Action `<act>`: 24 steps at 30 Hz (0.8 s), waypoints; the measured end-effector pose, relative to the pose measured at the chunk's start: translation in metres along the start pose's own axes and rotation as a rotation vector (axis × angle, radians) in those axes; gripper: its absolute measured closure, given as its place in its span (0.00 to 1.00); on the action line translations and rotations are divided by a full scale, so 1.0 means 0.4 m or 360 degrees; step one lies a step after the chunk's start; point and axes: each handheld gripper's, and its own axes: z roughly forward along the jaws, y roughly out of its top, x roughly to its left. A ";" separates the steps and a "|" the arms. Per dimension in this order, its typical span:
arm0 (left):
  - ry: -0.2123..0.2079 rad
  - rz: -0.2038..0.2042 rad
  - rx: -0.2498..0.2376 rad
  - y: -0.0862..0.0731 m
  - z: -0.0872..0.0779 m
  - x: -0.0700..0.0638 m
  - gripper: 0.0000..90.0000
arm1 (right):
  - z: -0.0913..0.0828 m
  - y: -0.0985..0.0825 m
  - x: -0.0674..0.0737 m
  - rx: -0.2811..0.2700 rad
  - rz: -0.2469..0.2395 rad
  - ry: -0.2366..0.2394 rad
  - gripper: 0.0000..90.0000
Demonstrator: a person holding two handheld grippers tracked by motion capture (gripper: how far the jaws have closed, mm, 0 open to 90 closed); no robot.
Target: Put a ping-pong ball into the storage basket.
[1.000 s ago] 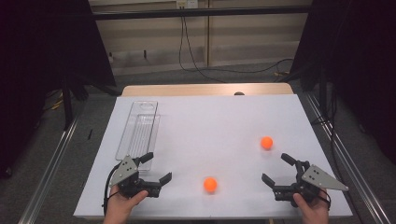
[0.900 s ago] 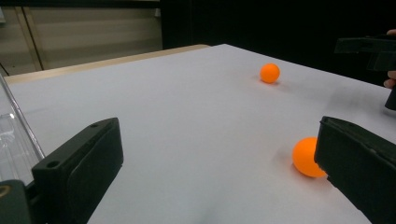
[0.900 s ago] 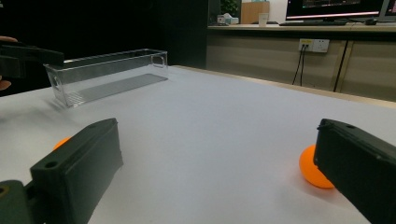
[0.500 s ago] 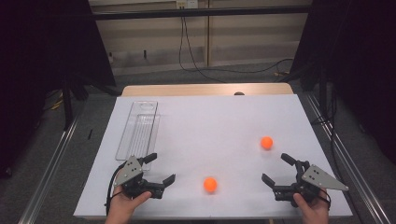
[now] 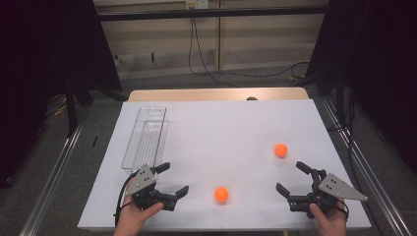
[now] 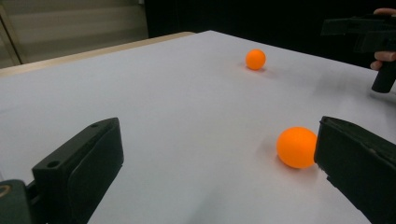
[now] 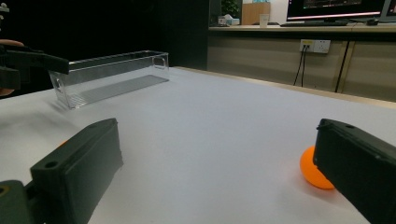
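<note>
Two orange balls lie on the white table [image 5: 221,123]: a near ball [image 5: 221,194] at the front middle and a far ball [image 5: 281,150] to the right. My left gripper [image 5: 174,178] stands open at the front left, a short way left of the near ball. In the left gripper view, the near ball [image 6: 296,147] sits just in front of the right jaw of my left gripper [image 6: 215,135]. My right gripper [image 5: 290,176] is open at the front right, just below the far ball. In the right gripper view, the far ball [image 7: 312,170] is half hidden behind the right jaw.
A clear plastic tray [image 5: 146,137] lies lengthwise along the table's left side, just beyond my left gripper; it also appears as the clear tray [image 7: 112,77] in the right gripper view. Cables run over the floor behind the table.
My left gripper has crept a little to the right, toward the near ball. The right gripper and both balls have stayed put.
</note>
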 end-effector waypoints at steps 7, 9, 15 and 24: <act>-0.0011 0.0011 0.0023 -0.002 0.008 -0.006 0.02 | 0.000 0.000 0.000 0.0000 0.0003 0.0004 0.01; -0.0019 0.0019 0.0035 -0.002 0.011 -0.007 0.02 | 0.000 0.000 0.000 0.0000 -0.0001 0.0003 0.01; -0.0037 0.0026 0.0054 0.000 0.017 -0.014 0.02 | 0.000 0.000 -0.001 0.0001 -0.0002 0.0004 0.01; -0.0064 0.0032 0.0098 0.001 0.024 -0.023 0.02 | 0.000 0.000 0.000 0.0001 -0.0004 0.0004 0.01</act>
